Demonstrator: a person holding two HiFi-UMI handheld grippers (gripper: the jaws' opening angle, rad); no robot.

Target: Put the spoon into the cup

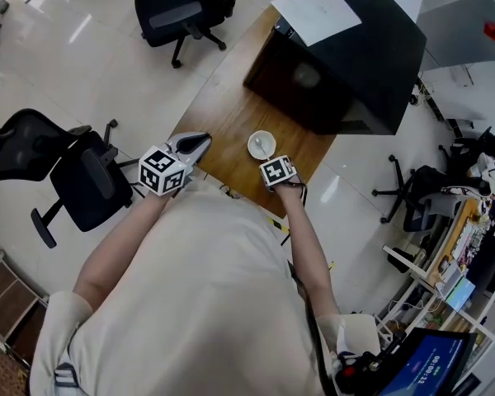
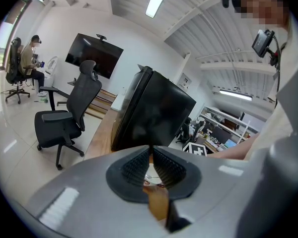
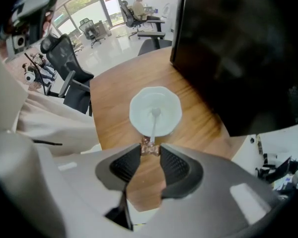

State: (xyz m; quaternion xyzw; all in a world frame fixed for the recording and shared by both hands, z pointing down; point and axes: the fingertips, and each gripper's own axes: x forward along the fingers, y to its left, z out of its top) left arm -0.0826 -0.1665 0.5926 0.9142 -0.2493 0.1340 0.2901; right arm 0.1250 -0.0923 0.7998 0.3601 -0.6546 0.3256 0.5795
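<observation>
A white cup [image 3: 155, 111] stands on the wooden table [image 3: 114, 90]; the head view shows the cup [image 1: 261, 144] near the table's front edge. A slim white spoon [image 3: 153, 124] has its bowl inside the cup, and its handle rises toward me. My right gripper [image 3: 150, 149] points down over the cup, shut on the spoon's small ornamented handle end. In the head view the right gripper [image 1: 276, 170] sits just in front of the cup. My left gripper [image 2: 150, 150] is shut on nothing, held left of the cup [image 2: 150, 173] at the table's corner.
A large black box [image 1: 346, 64] with a white paper sheet [image 1: 315, 12] on top fills the table's far part, close behind the cup. Black office chairs [image 1: 82, 180] stand on the floor to the left. A person [image 2: 27, 63] sits far off.
</observation>
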